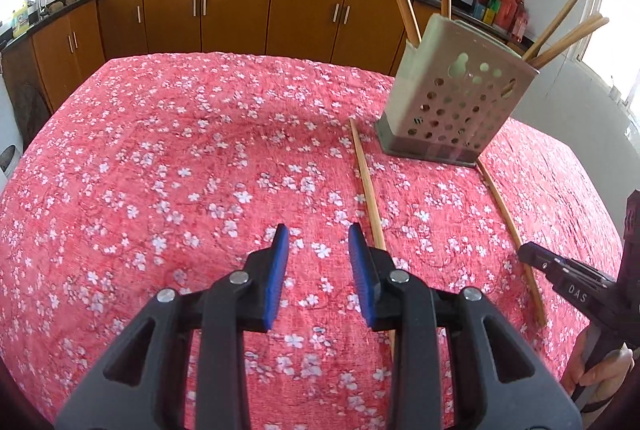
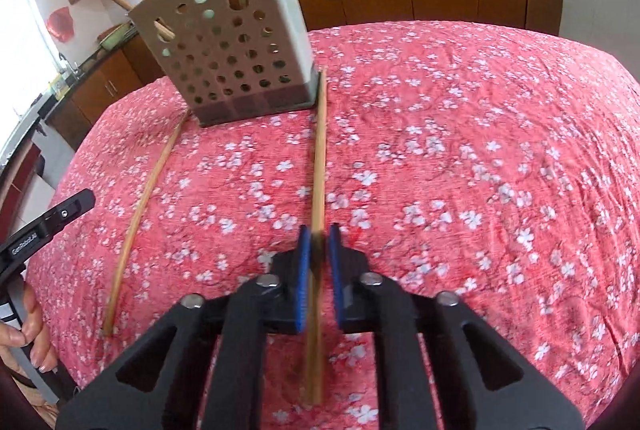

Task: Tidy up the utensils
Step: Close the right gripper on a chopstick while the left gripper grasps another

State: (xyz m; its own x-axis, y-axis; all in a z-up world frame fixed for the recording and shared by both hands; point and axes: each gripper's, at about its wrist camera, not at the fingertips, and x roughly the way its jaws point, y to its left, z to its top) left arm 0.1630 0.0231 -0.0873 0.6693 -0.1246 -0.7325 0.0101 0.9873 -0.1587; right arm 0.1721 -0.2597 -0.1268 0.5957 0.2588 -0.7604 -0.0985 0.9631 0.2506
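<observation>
On floral tablecloth (image 2: pixel 460 134) before perforated holder (image 2: pixel 224 58) — right gripper (image 2: pixel 318 254) clamped on chopstick (image 2: pixel 319 166); left gripper (image 1: pixel 318 250) parted, empty.

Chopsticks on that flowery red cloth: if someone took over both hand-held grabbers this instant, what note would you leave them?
Right gripper: fingers shut on a long wooden chopstick whose far tip lies by the holder's base.
Left gripper: open, empty, just left of the second wooden chopstick lying on the red floral tablecloth.
Perforated grey plastic utensil holder: upright on the cloth, several chopsticks already inside.
Done: those sticks are stowed.
Left: lift the gripped stick into the holder, then grasp and stow the other.
</observation>
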